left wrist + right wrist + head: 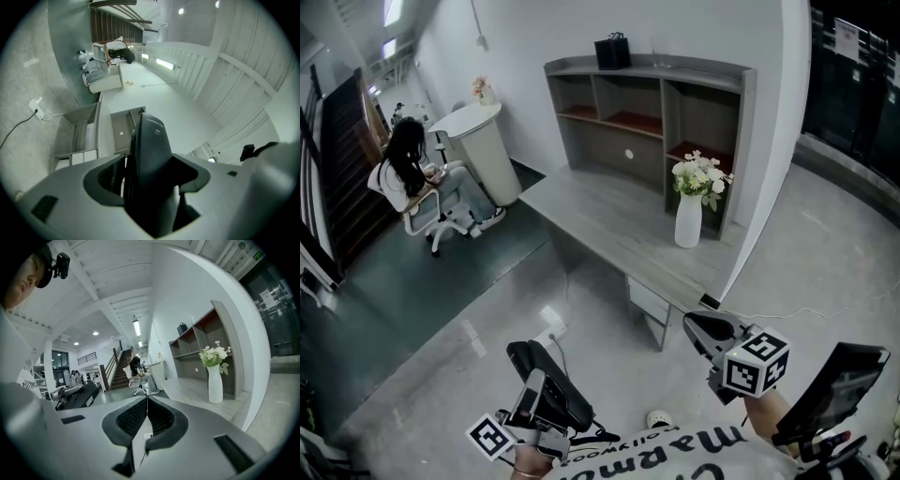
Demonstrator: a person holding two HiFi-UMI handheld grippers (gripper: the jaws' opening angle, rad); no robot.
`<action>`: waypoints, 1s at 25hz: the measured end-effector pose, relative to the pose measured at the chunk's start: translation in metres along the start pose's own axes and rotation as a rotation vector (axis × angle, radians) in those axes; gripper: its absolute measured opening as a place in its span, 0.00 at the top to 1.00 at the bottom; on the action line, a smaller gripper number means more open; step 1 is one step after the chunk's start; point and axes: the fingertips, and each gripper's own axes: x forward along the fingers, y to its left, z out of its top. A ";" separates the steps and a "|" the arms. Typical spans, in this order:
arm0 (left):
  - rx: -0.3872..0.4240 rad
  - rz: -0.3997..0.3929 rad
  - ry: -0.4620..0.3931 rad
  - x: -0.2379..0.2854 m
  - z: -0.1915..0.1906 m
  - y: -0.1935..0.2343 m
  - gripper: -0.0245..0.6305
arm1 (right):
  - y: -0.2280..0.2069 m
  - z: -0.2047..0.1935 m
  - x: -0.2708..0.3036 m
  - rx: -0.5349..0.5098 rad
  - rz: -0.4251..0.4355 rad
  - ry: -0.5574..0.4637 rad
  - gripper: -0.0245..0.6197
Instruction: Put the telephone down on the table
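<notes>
Transport step, as we judge it. At left, the left gripper [534,398] has its jaws set wide and clamped on the black telephone [151,154], which stands upright between them, carried in the air and well apart from the desk [609,211]. The desk lies ahead, bare before the vase [688,221]. At right, the right gripper [146,414] has its jaws together on nothing. Next, we must bring the telephone over the bare desk, lower it and let go.
</notes>
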 end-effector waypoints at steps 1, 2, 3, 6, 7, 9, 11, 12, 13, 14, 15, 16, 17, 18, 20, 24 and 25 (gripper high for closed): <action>0.002 0.000 -0.006 0.006 0.001 0.002 0.49 | -0.007 0.003 0.005 -0.005 0.003 0.001 0.94; 0.002 -0.001 -0.013 0.013 0.003 0.003 0.49 | -0.013 0.005 0.009 -0.009 0.003 0.001 0.94; 0.001 -0.002 -0.020 0.019 0.004 0.006 0.49 | -0.020 0.007 0.013 -0.009 0.003 0.002 0.94; -0.011 0.001 -0.033 0.036 0.005 0.011 0.49 | -0.038 0.012 0.025 -0.003 0.008 0.004 0.94; -0.013 0.002 -0.032 0.042 0.004 0.012 0.49 | -0.042 0.014 0.029 -0.002 0.013 0.005 0.94; -0.009 0.000 -0.028 0.051 0.003 0.013 0.49 | -0.049 0.016 0.037 -0.006 0.024 0.008 0.94; -0.004 -0.001 -0.028 0.059 0.002 0.015 0.49 | -0.056 0.018 0.043 -0.014 0.034 0.012 0.94; -0.001 -0.002 -0.030 0.062 0.003 0.016 0.49 | -0.059 0.018 0.046 -0.018 0.039 0.015 0.94; 0.001 -0.003 -0.032 0.066 0.003 0.017 0.49 | -0.063 0.019 0.048 -0.022 0.041 0.017 0.94; 0.001 -0.005 -0.036 0.071 0.003 0.018 0.49 | -0.067 0.019 0.049 -0.024 0.041 0.019 0.94; 0.000 -0.007 -0.039 0.075 0.003 0.019 0.49 | -0.071 0.018 0.050 -0.024 0.039 0.020 0.94; -0.002 -0.009 -0.042 0.078 0.002 0.021 0.49 | -0.075 0.018 0.050 -0.021 0.037 0.021 0.94; -0.004 -0.012 -0.044 0.082 0.001 0.022 0.49 | -0.079 0.018 0.049 -0.015 0.035 0.021 0.94; -0.006 -0.014 -0.044 0.085 0.000 0.023 0.49 | -0.083 0.017 0.049 -0.008 0.032 0.020 0.94; -0.008 -0.010 -0.042 0.091 -0.003 0.024 0.49 | -0.091 0.016 0.049 0.009 0.029 0.020 0.94; -0.020 0.008 -0.060 0.094 -0.006 0.027 0.49 | -0.095 0.015 0.050 0.025 0.047 0.027 0.94; -0.023 0.007 -0.070 0.094 -0.005 0.027 0.49 | -0.095 0.016 0.051 0.021 0.050 0.026 0.94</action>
